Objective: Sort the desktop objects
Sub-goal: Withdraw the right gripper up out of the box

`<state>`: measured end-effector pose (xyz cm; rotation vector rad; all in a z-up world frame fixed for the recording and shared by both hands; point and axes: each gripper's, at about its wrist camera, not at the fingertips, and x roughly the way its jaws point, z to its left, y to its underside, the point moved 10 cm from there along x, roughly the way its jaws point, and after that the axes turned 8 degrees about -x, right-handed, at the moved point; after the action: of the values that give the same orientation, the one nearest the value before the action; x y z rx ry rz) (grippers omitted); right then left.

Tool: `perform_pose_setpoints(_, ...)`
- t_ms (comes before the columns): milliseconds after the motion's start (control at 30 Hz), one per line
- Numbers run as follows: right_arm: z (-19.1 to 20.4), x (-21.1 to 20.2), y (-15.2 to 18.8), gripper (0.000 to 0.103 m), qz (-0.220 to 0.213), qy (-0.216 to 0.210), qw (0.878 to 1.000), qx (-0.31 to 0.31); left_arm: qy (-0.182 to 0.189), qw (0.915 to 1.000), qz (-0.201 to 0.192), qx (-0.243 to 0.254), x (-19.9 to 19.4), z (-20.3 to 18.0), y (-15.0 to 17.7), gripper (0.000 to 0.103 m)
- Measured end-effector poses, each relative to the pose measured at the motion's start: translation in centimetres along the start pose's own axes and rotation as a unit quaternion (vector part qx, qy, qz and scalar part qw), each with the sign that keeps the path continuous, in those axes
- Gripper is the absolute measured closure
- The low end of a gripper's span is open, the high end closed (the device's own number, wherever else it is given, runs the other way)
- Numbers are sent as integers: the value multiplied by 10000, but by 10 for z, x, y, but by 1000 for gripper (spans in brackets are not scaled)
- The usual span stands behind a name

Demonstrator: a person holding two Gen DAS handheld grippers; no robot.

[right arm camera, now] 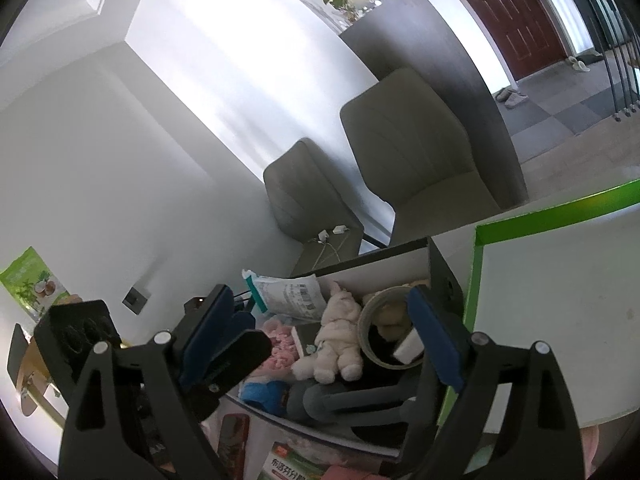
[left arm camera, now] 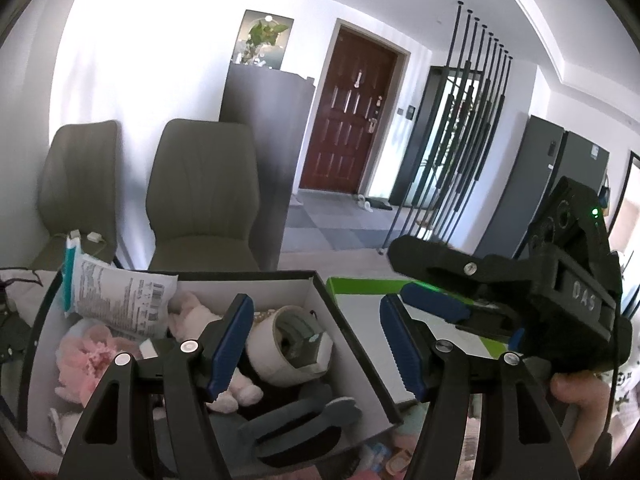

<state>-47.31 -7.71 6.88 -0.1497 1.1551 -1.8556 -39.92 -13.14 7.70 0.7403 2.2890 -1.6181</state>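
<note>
Between picks: both hand-held grippers, left [left arm camera: 316, 344] and right [right arm camera: 320, 336], released and empty above the filled sorting box [left arm camera: 352, 320] holding tape roll [left arm camera: 288, 348]; next, reach for another loose item.

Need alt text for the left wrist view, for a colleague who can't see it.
Left tongs hang open and empty above a dark box holding a tape roll, plush toys and a white packet. Right tongs reach in from the right over a green-edged box.
</note>
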Motion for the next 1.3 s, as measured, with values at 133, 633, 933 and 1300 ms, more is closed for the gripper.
perform_pose_setpoints(133, 7, -13, 0, 12, -81, -46, 10000, -12, -41, 10000, -60, 25, -10, -3, 2, 36)
perform_pose_setpoints(633, 6, -87, -7, 8, -616, 96, 9980, -39, -31, 9997, -239, 15, -44, -8, 13, 26)
perform_pose_setpoints(933, 5, -116, 5, 6, -659, 140, 9977, 58, -367, 9987, -341, 27, -71, -9, 29, 26)
perform_pose_setpoints(1300, 14, -158, 17, 0, -800, 157, 9967, -4, -763, 9941, -717, -281, -131, 9, 38, 17)
